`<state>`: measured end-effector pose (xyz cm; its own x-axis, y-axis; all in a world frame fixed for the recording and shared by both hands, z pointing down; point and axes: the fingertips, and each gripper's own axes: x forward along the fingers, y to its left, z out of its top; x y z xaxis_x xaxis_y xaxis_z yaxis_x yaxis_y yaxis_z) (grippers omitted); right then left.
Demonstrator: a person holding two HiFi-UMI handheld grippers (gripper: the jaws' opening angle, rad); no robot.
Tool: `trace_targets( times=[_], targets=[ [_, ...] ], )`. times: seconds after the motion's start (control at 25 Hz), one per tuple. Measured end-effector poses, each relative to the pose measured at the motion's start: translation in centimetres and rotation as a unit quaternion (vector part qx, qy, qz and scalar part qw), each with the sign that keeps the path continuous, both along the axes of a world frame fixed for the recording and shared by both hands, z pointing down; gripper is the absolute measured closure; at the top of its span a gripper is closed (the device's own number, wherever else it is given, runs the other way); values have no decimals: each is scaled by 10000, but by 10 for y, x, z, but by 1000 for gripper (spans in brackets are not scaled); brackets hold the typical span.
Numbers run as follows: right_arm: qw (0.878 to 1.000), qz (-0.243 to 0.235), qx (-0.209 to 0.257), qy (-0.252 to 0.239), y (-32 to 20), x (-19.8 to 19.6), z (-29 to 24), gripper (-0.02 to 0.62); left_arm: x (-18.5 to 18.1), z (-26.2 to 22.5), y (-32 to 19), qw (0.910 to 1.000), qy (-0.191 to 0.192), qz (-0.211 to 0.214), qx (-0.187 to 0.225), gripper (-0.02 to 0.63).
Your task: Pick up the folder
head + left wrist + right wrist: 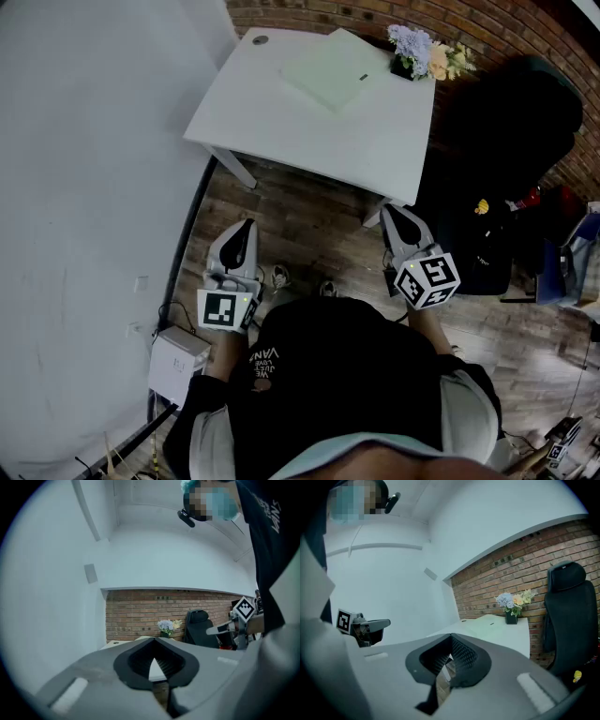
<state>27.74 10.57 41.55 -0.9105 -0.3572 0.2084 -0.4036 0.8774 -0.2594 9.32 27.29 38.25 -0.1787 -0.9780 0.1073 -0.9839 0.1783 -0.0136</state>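
A pale green folder [330,70] lies flat on the far part of the white table [375,141], beside a small pot of flowers [427,54]. Both grippers are held low over the wooden floor, short of the table's near edge and well apart from the folder. My left gripper [246,225] is shut and holds nothing. My right gripper [388,212] is also shut and empty, close to the table's near right corner. In the right gripper view the folder [497,623] shows beyond the closed jaws, which point slightly below level at the table.
A black office chair [511,122] stands right of the table against the brick wall. A white wall runs along the left, with a white box [176,361] and cables on the floor at its foot. Bags and clutter lie at the right.
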Motion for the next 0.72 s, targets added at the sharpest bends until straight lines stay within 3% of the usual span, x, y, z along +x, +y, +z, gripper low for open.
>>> trace_targets(
  times=[0.44, 0.72],
  targets=[
    [9996, -18, -54, -282, -6, 6, -6, 597, 6, 2, 3, 9999, 16, -129, 35, 606],
    [9997, 2, -61, -252, -12, -6, -4, 597, -9, 6, 2, 9998, 103, -172, 82, 606]
  ],
)
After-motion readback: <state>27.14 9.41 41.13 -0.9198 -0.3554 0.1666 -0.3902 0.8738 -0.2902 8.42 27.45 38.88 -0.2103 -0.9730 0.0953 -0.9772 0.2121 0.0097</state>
